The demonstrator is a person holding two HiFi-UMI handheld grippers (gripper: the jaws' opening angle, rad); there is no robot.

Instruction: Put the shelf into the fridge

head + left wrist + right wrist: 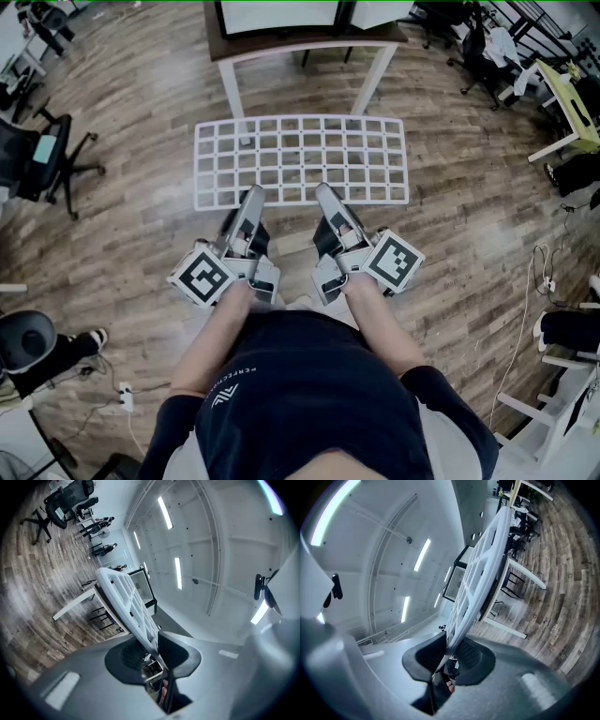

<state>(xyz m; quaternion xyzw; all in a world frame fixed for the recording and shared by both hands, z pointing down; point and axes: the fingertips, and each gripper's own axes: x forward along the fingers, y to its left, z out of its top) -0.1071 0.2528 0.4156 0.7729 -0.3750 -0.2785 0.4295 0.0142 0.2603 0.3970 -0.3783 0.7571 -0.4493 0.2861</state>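
The wood-plank floor point(131, 103) fills most of the head view, with a dark office chair point(37, 155) standing on it at the left. At the top of that view is a table point(281, 44) with a dark top and white legs. On it stands a dark-framed box point(281, 14) with a pale front, cut off by the picture's edge; it may be the fridge, but too little of it shows to be sure. In front of the table the shelf point(300, 159), a white grid of small square cells, is held flat and roughly level above the floor. Its long far edge lies toward the table's legs and its long near edge toward the person. Both grippers grasp that near edge, the left gripper point(251, 195) left of the edge's middle and the right gripper point(324, 192) right of it, with a short stretch of edge between them. In the left gripper view the shelf point(129, 599) runs edge-on away from the left gripper point(152, 651), whose dark pads are pressed on the shelf's rim. The right gripper view shows the same, the shelf point(483, 578) rising edge-on out of the right gripper point(449, 656), clamped between its pads. A marker cube sits on each gripper near the person's wrists, the left marker cube point(203, 277) and the right marker cube point(394, 260).
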